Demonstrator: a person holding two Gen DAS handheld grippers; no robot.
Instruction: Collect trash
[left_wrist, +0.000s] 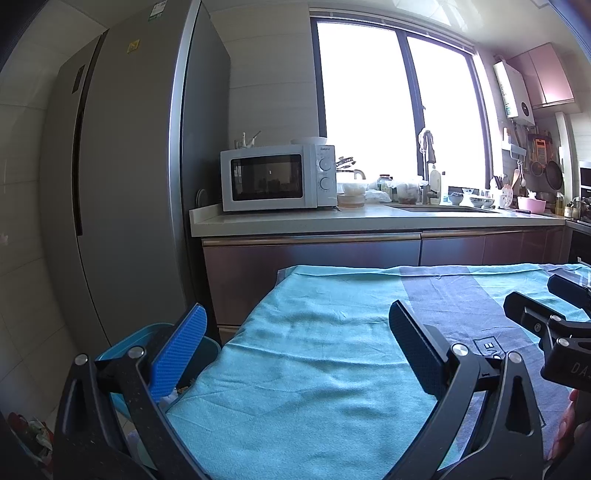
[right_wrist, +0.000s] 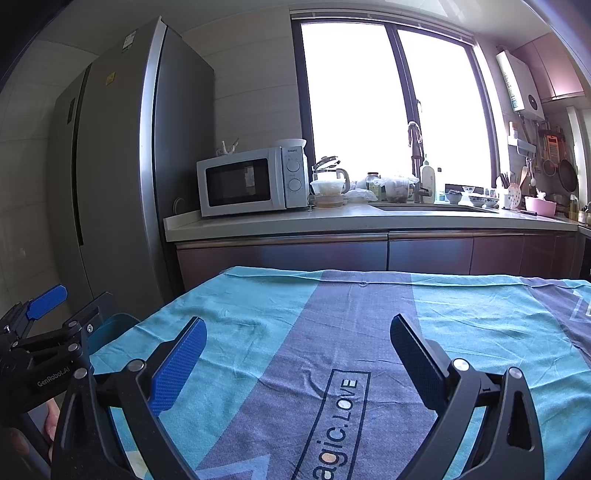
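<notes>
A table under a teal and grey-purple cloth (left_wrist: 314, 369) (right_wrist: 351, 314) fills the foreground, and I see no loose item lying on it. A blue bin (left_wrist: 122, 345) (right_wrist: 112, 325) stands on the floor by the table's left edge, with light scraps (left_wrist: 173, 393) showing inside it. My left gripper (left_wrist: 295, 332) (right_wrist: 70, 302) is open over the table's left edge, its left finger above the bin, nothing between the pads. Over the middle of the cloth my right gripper (right_wrist: 297, 332) (left_wrist: 539, 295) is open and holds nothing.
A tall grey fridge (left_wrist: 129, 184) stands at the left. Behind the table runs a kitchen counter (right_wrist: 369, 221) with a white microwave (left_wrist: 277, 177), jars, bowls and a sink under a bright window. Something crumpled and colourful (left_wrist: 31, 432) lies on the floor at the lower left.
</notes>
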